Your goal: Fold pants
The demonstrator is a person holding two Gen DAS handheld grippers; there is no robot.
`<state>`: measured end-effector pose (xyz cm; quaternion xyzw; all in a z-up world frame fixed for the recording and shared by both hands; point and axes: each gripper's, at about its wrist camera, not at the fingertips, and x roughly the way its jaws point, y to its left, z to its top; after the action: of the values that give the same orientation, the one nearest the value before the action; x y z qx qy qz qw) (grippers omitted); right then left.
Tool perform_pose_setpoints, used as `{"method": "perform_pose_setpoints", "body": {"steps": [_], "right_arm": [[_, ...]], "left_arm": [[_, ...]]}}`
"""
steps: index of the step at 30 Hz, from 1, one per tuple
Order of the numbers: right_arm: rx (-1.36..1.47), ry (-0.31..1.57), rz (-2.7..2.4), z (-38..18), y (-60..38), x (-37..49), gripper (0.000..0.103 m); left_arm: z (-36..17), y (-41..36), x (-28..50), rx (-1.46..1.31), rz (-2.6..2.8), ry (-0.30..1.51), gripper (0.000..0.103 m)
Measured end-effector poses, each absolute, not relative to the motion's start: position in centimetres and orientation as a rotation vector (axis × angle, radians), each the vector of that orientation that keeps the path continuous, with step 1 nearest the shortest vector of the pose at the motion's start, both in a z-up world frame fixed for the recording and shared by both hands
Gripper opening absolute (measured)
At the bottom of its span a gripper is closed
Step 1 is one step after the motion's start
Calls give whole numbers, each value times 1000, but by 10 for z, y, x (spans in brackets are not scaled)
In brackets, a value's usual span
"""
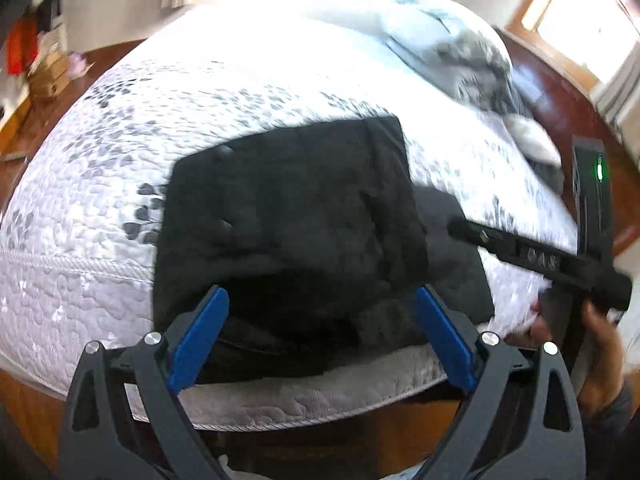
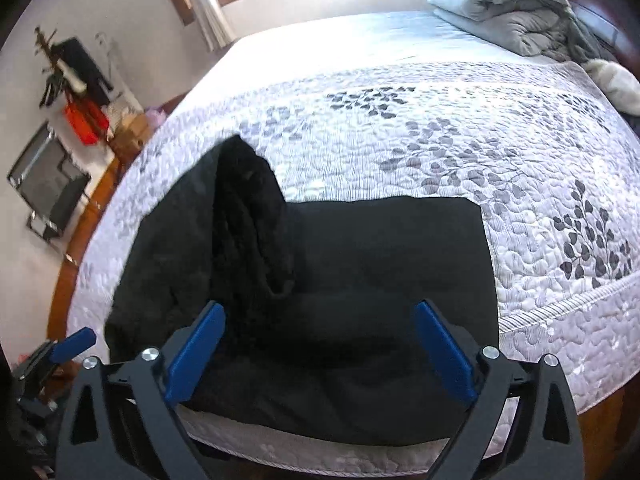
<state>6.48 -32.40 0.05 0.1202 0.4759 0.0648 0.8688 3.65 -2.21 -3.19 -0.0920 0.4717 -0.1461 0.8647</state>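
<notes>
Left wrist view: I am holding my left gripper over the pants, its blue fingers standing wide apart with nothing pressed between them. The pants are lying folded, a black block on the quilt near the bed's near edge; folds and seams are sinking into black and I cannot make them out. The whole view is blurring. My right gripper is crossing the right edge, cut off, my right hand gripping its handle.

Right wrist view: I am hovering my right gripper above the pants, fingers spread wide, empty. A bunched ridge of cloth is rising on the left. The pants' near edge is hiding behind the fingers. A duvet is lying heaped at the far end. My left gripper's blue tip is peeking in at bottom left, the rest cut off.
</notes>
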Motion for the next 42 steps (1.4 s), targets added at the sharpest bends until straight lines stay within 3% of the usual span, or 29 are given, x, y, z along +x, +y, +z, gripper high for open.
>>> {"method": "perform_pose_setpoints", "body": {"steps": [10,21,34,35,36,42], "right_arm": [[262,1110,261,-23,-291,91,98],[15,1188,145,-33,-263,87,98],[141,1258,260,-60,-258,111,98],[127,1250,262,-59,-255,110,87],[122,1236,278,-58,-253,109,65],[74,1137,317,-38,-246,97,27]], "left_arm": [[-53,30,65,-264,-37,1044,96],[-69,-3,85,-88,-22,1095,96],[-73,21,87,-90,54,1106,96],[-74,22,87,-89,54,1109,96],[-75,22,88,-85,58,1112,96],[-79,29,87,-107,72,1133,96]]}}
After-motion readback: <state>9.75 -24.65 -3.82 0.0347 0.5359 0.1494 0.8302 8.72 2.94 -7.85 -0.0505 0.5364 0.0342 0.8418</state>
